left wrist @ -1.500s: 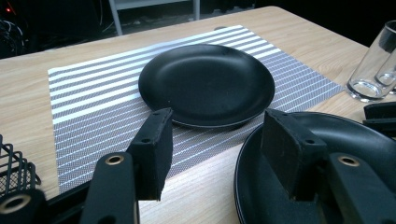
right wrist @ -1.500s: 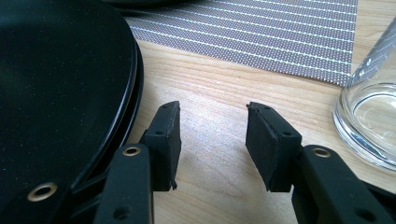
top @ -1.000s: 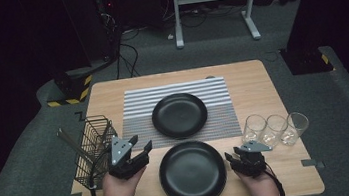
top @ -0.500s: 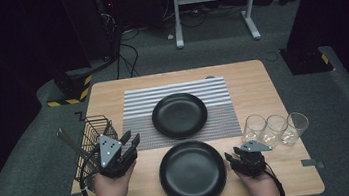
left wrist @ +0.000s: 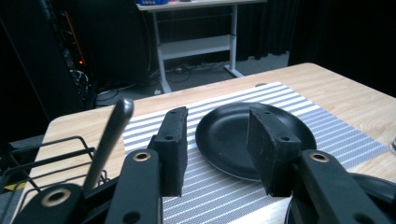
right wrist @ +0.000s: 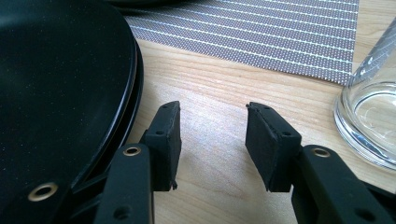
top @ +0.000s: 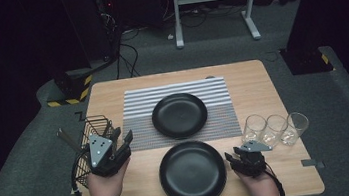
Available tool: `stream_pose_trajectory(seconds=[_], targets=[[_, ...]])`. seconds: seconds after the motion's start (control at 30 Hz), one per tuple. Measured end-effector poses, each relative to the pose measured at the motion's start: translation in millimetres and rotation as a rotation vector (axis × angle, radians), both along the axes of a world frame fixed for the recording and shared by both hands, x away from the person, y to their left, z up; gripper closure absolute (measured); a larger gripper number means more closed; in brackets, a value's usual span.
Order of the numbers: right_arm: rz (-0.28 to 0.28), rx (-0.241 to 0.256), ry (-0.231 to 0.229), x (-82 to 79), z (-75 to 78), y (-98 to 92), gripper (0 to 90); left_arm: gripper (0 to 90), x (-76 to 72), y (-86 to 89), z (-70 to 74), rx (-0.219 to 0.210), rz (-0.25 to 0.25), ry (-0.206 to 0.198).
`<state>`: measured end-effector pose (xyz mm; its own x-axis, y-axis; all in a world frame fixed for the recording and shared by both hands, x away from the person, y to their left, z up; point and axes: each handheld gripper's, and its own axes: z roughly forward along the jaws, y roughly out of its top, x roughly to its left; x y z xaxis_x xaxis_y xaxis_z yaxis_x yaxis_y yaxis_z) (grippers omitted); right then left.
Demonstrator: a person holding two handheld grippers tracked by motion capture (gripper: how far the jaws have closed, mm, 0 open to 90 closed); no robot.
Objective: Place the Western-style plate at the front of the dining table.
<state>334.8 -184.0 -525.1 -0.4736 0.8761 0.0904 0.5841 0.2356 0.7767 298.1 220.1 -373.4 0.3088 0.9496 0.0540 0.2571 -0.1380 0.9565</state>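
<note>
Two black plates lie on the wooden table: the far plate (top: pixel 179 115) on a striped placemat (top: pixel 175 98), the near plate (top: pixel 192 173) on bare wood by the front edge. My left gripper (top: pixel 123 137) hovers open beside a black wire basket (top: pixel 93 130) at the table's left side. In the left gripper view its jaws stand apart, framing the far plate (left wrist: pixel 233 133), with a dark utensil handle (left wrist: pixel 112 135) rising from the basket. My right gripper (top: pixel 233 159) rests low on the table, open, between the near plate (right wrist: pixel 60 84) and a clear glass (right wrist: pixel 373 121).
Three clear glasses (top: pixel 276 128) stand in a row at the right. The wire basket holds utensils with handles sticking out to the left. Beyond the table are a white metal stand (top: pixel 211 3) and cables on grey carpet.
My left gripper has moved left and slightly back, away from the near plate toward the wire basket. The right gripper has stayed put.
</note>
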Motion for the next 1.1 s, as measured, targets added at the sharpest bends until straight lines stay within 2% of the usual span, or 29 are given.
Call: stream_pose_trajectory(seconds=[0.57, 0.83, 1.1], targets=[[0.003, 0.000, 0.004, 0.9, -0.1, -0.1, 55.0, 53.5, -1.1, 9.6, 2.9, 0.008, 0.033, -0.007], [-0.003, -0.001, 0.003, 1.4, 0.0, -0.4, 54.7, 52.6, 0.0, 17.3, 2.9, 0.005, 0.045, 0.003], [-0.007, 0.010, 0.008, 1.4, -0.1, -1.7, 54.6, 51.7, -1.7, 22.9, 5.4, 0.014, 0.077, -0.008]])
